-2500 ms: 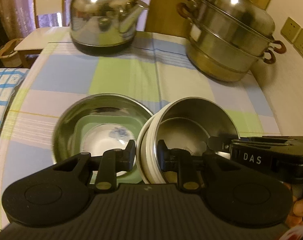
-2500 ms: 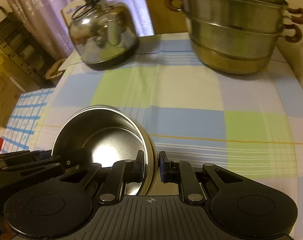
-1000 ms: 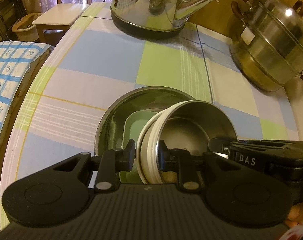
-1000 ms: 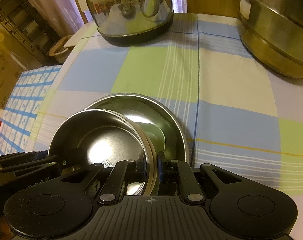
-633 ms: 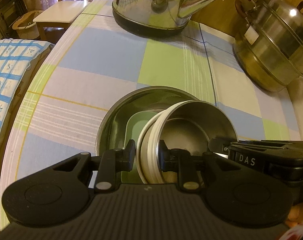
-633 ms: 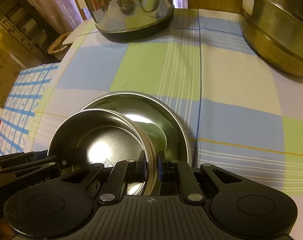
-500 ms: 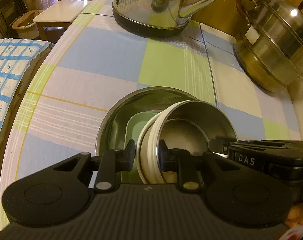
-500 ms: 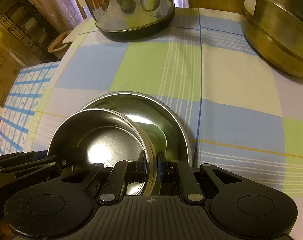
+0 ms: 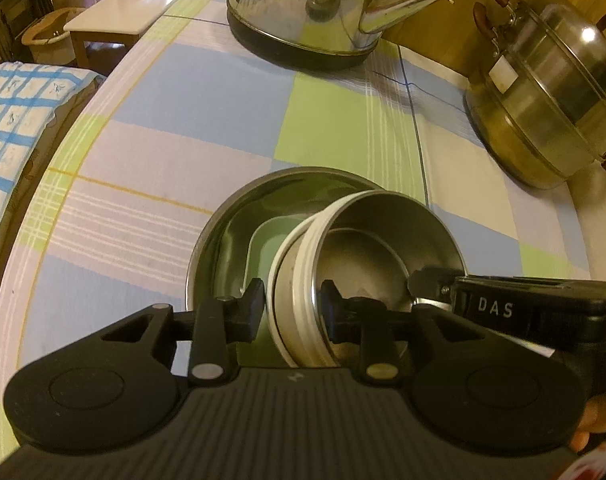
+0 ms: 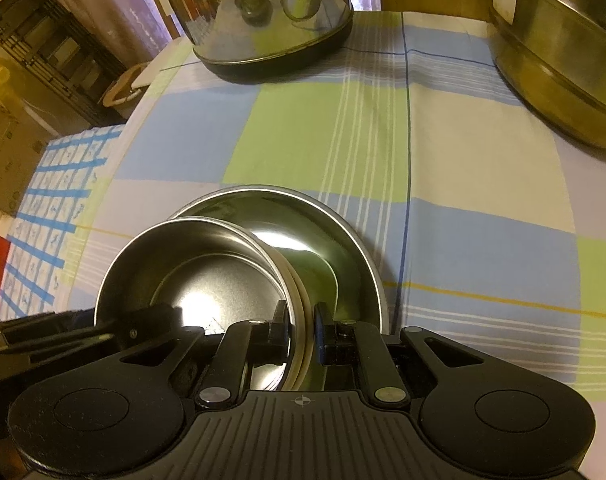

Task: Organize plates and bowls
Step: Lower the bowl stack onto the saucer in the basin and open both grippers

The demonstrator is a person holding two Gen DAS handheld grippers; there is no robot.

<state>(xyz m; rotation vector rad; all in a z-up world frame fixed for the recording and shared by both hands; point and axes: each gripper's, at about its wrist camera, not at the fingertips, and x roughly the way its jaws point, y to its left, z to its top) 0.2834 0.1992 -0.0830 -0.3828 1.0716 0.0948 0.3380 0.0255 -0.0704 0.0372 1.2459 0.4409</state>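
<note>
A small steel bowl (image 9: 383, 240) with a white outer wall hangs tilted inside a large steel bowl (image 9: 231, 216) that holds a green square plate (image 9: 267, 240). My left gripper (image 9: 293, 300) straddles the small bowl's near rim. Its jaws are opening, and a thin gap shows beside the outer finger (image 9: 255, 300). My right gripper (image 10: 301, 320) is shut on the opposite rim of the small bowl (image 10: 195, 272), above the large bowl (image 10: 335, 224). In the left wrist view the right gripper (image 9: 423, 284) shows at the bowl's right edge.
A steel kettle (image 9: 319, 12) stands at the back of the checked tablecloth (image 9: 183, 120). A stacked steamer pot (image 9: 543, 92) sits at the back right. Left of the table are a blue-checked cloth (image 9: 11, 120) and a white stool (image 9: 119, 16).
Both grippers carried the small bowl leftward from beside the large bowl to over the green plate in it. In the last half second the left jaws have spread slightly.
</note>
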